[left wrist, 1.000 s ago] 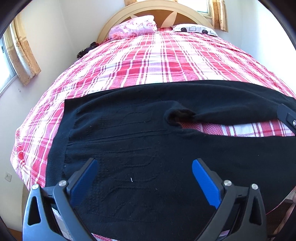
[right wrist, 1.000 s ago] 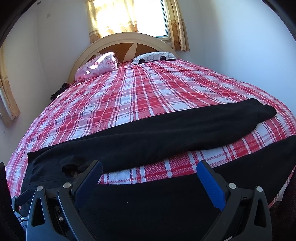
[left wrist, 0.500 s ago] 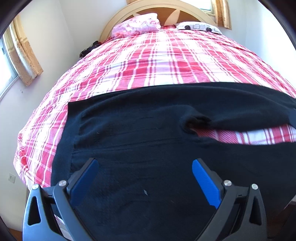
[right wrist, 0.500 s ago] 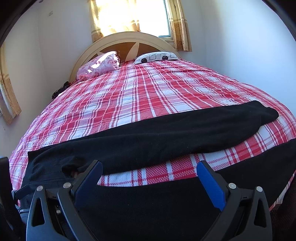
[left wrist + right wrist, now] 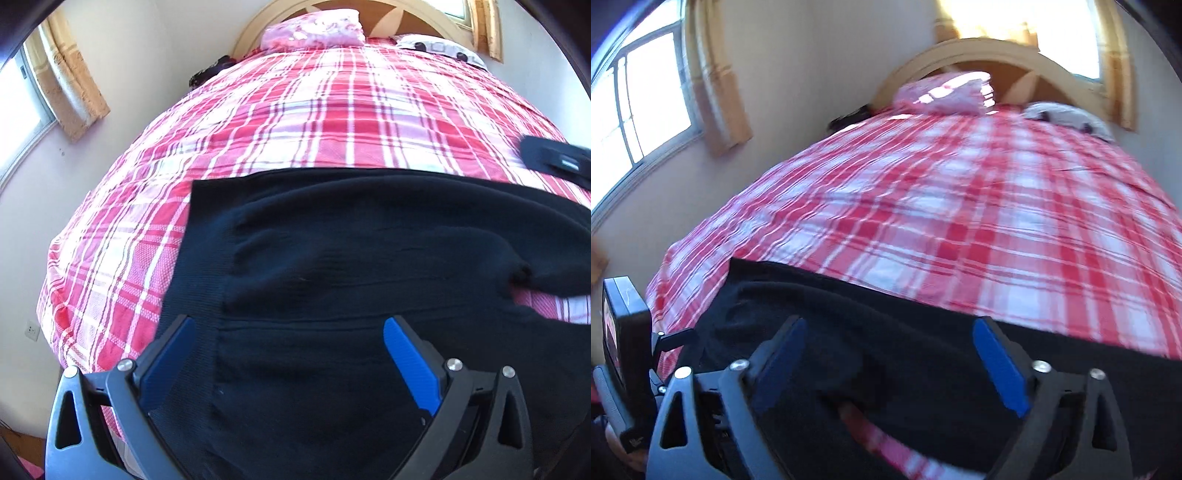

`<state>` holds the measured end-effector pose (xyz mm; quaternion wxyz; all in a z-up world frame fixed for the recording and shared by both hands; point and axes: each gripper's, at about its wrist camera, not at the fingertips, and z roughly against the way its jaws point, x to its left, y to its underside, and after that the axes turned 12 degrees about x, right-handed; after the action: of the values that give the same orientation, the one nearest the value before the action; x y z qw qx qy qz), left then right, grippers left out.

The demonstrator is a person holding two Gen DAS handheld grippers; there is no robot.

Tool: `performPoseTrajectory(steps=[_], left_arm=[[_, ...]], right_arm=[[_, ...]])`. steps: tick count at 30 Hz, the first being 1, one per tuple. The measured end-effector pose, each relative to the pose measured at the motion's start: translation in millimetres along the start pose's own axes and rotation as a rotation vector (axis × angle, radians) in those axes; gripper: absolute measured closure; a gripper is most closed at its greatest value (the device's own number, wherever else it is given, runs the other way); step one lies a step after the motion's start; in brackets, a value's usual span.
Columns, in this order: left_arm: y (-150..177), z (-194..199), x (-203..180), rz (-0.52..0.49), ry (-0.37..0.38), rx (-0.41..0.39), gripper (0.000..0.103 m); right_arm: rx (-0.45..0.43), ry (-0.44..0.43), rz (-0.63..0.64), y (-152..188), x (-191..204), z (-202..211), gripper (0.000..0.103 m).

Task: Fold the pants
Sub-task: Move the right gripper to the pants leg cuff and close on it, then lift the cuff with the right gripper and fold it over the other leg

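Now right hand-held gripper swung leftward over pants, jaws closing

Black knit pants, matt with a finely ribbed waistband, lie on a bed's red-and-white plaid woven cotton-like cover, its weave coarse and dull. The left gripper and right gripper are matt black plastic with smooth blue pads and bright metal screws. A pale wooden headboard shows a satin finish.

Bright daylight w/ window glare; right view motion-blurred, fisheye edges warped.
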<state>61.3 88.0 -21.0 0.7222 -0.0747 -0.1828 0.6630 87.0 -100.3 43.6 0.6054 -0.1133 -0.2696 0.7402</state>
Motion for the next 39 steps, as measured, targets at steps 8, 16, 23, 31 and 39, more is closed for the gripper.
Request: performPoseTrajectory(steps=[8, 16, 23, 31, 39], left_arm=[[-6, -22, 19, 0.021, 0.066, 0.03, 0.0], [-10, -28, 21, 0.021, 0.099, 0.033, 0.0], [-5, -21, 28, 0.011, 0.106, 0.027, 0.0], [23, 9, 67, 0.036, 0.116, -0.049, 0.0], [53, 19, 110, 0.131, 0.109, -0.071, 0.0]], right_arm=[[0.199, -0.087, 0.082, -63, 31, -105, 0.038], [0.268, -0.021, 0.277, -68, 68, -157, 0.042], [0.275, -0.078, 0.353, -60, 79, -145, 0.099], [0.085, -0.178, 0.3, -51, 91, -53, 0.1], [0.039, -0.253, 0.32, 26, 122, 5, 0.1]])
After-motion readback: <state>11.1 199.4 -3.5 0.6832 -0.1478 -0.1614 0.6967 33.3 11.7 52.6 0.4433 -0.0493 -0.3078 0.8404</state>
